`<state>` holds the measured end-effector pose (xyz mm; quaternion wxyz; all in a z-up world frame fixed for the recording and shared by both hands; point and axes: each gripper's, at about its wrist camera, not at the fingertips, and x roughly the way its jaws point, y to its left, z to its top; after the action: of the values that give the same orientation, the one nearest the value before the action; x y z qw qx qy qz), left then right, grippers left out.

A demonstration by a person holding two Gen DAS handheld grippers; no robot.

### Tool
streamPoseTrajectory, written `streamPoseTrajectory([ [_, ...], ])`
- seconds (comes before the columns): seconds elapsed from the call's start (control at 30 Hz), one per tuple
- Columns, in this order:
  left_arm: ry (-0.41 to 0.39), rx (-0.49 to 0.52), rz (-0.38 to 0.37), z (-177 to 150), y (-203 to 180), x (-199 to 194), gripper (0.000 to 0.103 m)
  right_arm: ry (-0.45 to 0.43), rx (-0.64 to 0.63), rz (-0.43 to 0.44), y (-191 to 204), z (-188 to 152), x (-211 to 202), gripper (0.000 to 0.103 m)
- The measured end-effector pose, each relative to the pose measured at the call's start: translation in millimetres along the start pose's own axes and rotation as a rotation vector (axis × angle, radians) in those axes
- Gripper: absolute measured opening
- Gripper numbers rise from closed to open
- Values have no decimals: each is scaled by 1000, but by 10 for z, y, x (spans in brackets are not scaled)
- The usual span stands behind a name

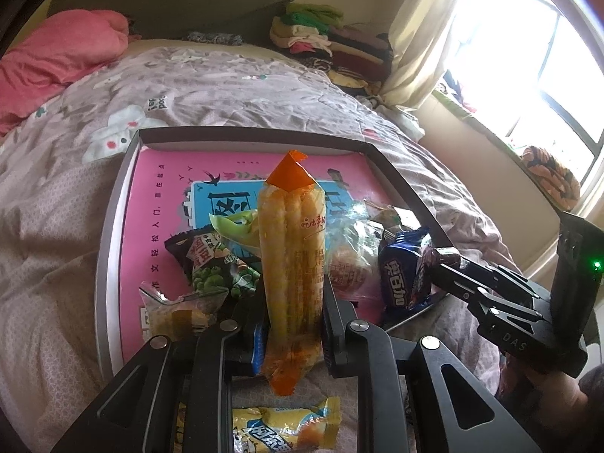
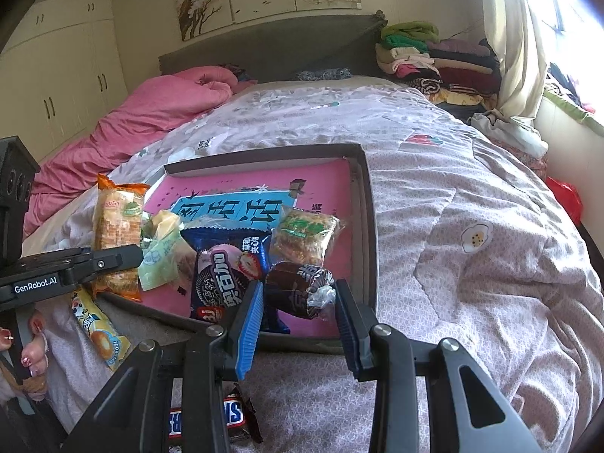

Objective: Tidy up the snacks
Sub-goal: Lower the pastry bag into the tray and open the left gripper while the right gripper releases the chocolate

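Note:
A long orange and yellow snack pack (image 1: pixel 292 264) stands upright between the pads of my left gripper (image 1: pixel 292 324), which is shut on it over the near edge of the pink-lined box tray (image 1: pixel 113 226). My right gripper (image 2: pixel 298 309) is shut on a dark brown wrapped snack (image 2: pixel 298 287) low over the tray's near right corner (image 2: pixel 372 245). Beside it in the tray lie a blue cookie pack (image 2: pixel 226 264), a green-labelled clear pack (image 2: pixel 305 234) and a pale green pack (image 2: pixel 162 249). In the left wrist view a green pea pack (image 1: pixel 215 264) also shows.
A Snickers bar (image 2: pixel 211 419) and a yellow pack (image 2: pixel 100 334) lie on the patterned quilt (image 2: pixel 472 226) in front of the tray. A person's hand (image 2: pixel 30 355) holds the left gripper. A pink duvet (image 2: pixel 151 113) and folded clothes (image 2: pixel 434 60) sit at the bed's far end.

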<state>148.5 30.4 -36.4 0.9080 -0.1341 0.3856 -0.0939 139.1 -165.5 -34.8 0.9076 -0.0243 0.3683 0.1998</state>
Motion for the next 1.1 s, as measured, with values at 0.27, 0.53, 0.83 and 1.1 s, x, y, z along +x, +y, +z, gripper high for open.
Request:
streamPoseTrajectory([
  [0.27, 0, 3, 3, -3, -10, -1, 23, 0, 0, 0, 1, -3, 2, 38],
  [0.53, -1, 11, 7, 3, -21, -8, 23, 0, -13, -10, 10, -11, 2, 38],
  [0.83, -9, 6, 23, 23, -24, -65, 27, -8, -14, -17, -6, -6, -30, 39],
  [1.1, -21, -4, 36, 43, -8, -127, 44, -23, -9, -14, -18, -2, -59, 40],
])
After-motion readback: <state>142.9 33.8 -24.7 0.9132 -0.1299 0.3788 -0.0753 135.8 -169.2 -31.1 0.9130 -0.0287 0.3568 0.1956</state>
